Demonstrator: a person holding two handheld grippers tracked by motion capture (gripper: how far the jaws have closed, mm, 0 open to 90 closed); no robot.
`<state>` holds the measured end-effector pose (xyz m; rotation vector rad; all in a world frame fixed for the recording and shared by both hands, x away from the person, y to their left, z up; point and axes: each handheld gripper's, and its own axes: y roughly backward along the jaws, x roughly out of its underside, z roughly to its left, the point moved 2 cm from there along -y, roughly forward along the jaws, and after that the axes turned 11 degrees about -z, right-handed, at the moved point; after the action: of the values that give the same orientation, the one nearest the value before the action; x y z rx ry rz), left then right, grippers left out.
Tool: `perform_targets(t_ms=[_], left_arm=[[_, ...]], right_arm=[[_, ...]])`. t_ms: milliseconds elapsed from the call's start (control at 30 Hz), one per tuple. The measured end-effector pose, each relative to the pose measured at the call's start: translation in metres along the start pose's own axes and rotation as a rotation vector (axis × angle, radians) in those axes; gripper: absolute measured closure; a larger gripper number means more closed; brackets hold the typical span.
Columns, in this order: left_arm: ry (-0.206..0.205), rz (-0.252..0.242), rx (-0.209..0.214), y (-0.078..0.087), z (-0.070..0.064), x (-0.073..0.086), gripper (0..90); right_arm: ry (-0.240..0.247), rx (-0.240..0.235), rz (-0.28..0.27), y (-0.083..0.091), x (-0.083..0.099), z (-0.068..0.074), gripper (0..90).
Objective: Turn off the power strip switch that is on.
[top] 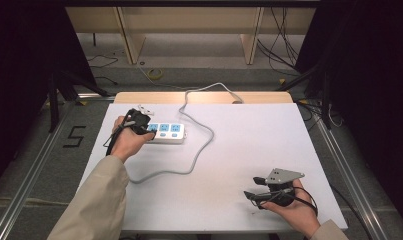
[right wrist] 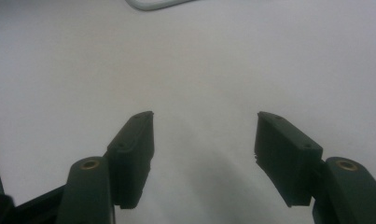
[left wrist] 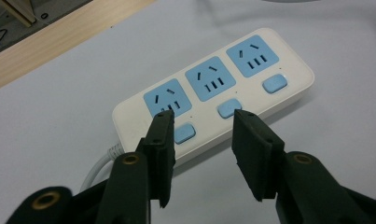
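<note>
A white power strip [top: 165, 133] [left wrist: 213, 100] with three blue sockets and three blue switch buttons lies at the table's left rear. Its grey cable [top: 199, 150] loops over the table and off the far edge. My left gripper [top: 141, 127] [left wrist: 202, 122] hovers over the strip's near end, open, with its jaws on either side of the first switch button [left wrist: 184, 133] and nothing between them. My right gripper [top: 254, 187] [right wrist: 204, 135] is held low at the front right over bare white table, open and holding nothing.
The white table top [top: 249, 145] has a wooden strip [top: 204, 97] along its far edge. Beyond it stand wooden furniture legs and floor cables. Metal rails run along both sides of the table. A piece of the grey cable [right wrist: 153, 4] shows in the right gripper view.
</note>
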<state>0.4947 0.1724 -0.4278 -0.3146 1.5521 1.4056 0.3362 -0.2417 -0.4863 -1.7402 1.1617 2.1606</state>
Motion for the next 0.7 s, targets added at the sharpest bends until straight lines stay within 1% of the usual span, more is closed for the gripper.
perform_targets(t_ms=[33,67,200,333,367,400,500,567,700], left_arm=[[0.003,-0.003,0.004,0.001,-0.001,0.001,56.0],[-0.004,0.001,0.009,0.003,-0.002,0.001,54.5],[-0.016,-0.011,0.020,0.008,-0.006,0.002,51.7],[-0.014,-0.015,0.045,0.014,-0.010,0.003,48.7],[-0.008,-0.020,0.049,0.015,-0.011,0.004,48.1],[-0.012,-0.019,0.059,0.017,-0.012,0.004,47.3],[-0.015,-0.024,0.065,0.019,-0.016,0.006,44.6],[-0.030,-0.021,0.070,0.021,-0.018,0.007,43.0],[-0.033,-0.030,0.072,0.026,-0.021,0.008,41.1]], right_arm=[[0.000,0.000,0.000,0.000,0.000,0.000,38.5],[-0.001,0.000,0.000,0.000,0.000,0.000,38.5],[-0.001,0.001,-0.001,0.000,0.000,0.000,38.5],[-0.002,0.003,-0.001,0.000,0.000,-0.001,38.5],[-0.001,0.003,-0.001,0.000,0.000,-0.001,38.5],[-0.001,0.003,-0.001,0.000,0.000,-0.001,38.5],[-0.001,0.003,-0.001,0.000,0.000,-0.001,38.5],[-0.001,0.004,-0.001,0.000,0.000,-0.001,38.5],[0.001,0.004,0.000,0.001,-0.001,-0.001,38.5]])
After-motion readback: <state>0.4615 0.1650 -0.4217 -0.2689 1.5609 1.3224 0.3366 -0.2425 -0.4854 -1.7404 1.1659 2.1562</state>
